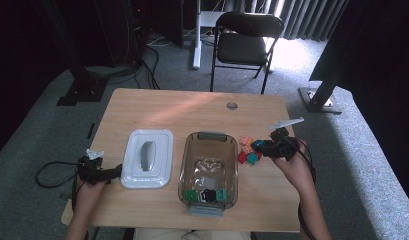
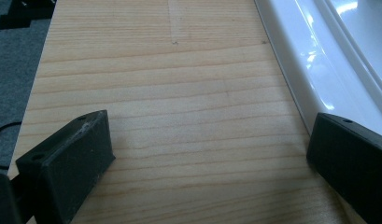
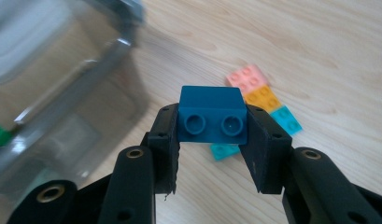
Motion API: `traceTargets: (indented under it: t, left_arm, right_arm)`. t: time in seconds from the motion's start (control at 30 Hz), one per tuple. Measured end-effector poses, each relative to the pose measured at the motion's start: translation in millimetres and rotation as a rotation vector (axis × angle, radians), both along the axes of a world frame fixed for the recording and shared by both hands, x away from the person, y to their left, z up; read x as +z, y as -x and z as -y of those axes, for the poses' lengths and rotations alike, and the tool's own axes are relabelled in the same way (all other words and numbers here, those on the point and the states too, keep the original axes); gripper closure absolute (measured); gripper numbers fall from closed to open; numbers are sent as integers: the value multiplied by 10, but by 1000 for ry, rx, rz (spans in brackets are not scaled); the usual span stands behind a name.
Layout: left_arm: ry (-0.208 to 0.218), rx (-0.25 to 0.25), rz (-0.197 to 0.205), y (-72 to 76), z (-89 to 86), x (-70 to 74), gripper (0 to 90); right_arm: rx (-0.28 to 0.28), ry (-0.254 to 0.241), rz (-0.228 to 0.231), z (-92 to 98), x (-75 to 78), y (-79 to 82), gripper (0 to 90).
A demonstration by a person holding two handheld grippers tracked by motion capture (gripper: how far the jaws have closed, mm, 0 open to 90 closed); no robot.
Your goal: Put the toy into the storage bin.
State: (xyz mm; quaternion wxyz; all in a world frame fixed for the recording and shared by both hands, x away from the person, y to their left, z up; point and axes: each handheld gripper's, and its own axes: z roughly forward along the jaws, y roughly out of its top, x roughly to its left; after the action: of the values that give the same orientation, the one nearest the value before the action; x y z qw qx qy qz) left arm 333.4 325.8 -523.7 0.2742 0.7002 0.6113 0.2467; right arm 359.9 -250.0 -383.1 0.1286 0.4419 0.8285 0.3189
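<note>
My right gripper [image 3: 212, 126] is shut on a dark blue brick [image 3: 213, 114], its two studs facing the camera, lifted above the table. In the high view the right gripper [image 1: 264, 145] hangs just right of the clear bin [image 1: 208, 170], above a small pile of loose bricks [image 1: 248, 151]. Pink, orange and teal bricks [image 3: 258, 91] lie on the wood beneath it. The bin holds green and black bricks [image 1: 207, 195] at its near end. My left gripper [image 1: 112, 173] rests open at the table's left edge, next to the white lid [image 1: 148, 158]. Between its spread jaws lies bare wood [image 2: 198, 140].
The white lid's rim [image 2: 310, 60] runs along the right jaw in the left gripper view. A black folding chair [image 1: 244, 42] stands beyond the table's far edge. A small round hole [image 1: 232, 105] marks the far table top. Cables lie on the carpet at the left.
</note>
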Motion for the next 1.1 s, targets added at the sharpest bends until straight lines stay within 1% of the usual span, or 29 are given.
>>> traceTargets:
  t: [0.1, 0.13, 0.17, 0.2, 0.37, 0.5, 0.53, 0.6, 0.77, 0.8, 0.87, 0.93, 0.97, 1.03, 1.1]
  left_arm:
    - [0, 0, -1, 0, 0, 0, 8]
    - [0, 0, -1, 0, 0, 0, 8]
    - [0, 0, 0, 0, 0, 0, 8]
    - [1, 1, 1, 0, 1, -1, 8]
    - [0, 0, -1, 0, 0, 1, 8]
    - [0, 0, -1, 0, -1, 1, 8]
    - [0, 0, -1, 0, -1, 1, 8]
    - [0, 0, -1, 0, 0, 1, 8]
    - [0, 0, -1, 0, 0, 1, 8]
    - [0, 0, -1, 0, 0, 1, 8]
    - [0, 0, -1, 0, 0, 1, 8]
    - [0, 0, -1, 0, 0, 1, 8]
    - [0, 0, 0, 0, 0, 0, 8]
    - [0, 0, 0, 0, 0, 0, 8]
    - [0, 0, 0, 0, 0, 0, 8]
  right_arm:
    - [42, -16, 23, -76, 102, 78, 587]
    - [42, -16, 23, -76, 102, 78, 587]
    - [58, -17, 29, -105, 132, 100, 587]
    - [89, -23, 39, -167, 193, 144, 587]
    - [171, -13, 66, -340, 321, 241, 587]
    - [227, -5, 73, -471, 392, 310, 588]
    - [227, -5, 73, -471, 392, 310, 588]
    - [272, 1, 68, -565, 412, 347, 587]
    - [343, 2, 48, -709, 400, 398, 587]
    - [362, -5, 38, -742, 392, 409, 587]
    - [391, 13, 26, -828, 363, 435, 587]
    - [423, 14, 15, -885, 337, 450, 588]
    - [434, 25, 8, -928, 319, 461, 587]
    - [467, 17, -8, -987, 289, 475, 587]
    - [492, 38, -18, -1050, 254, 491, 587]
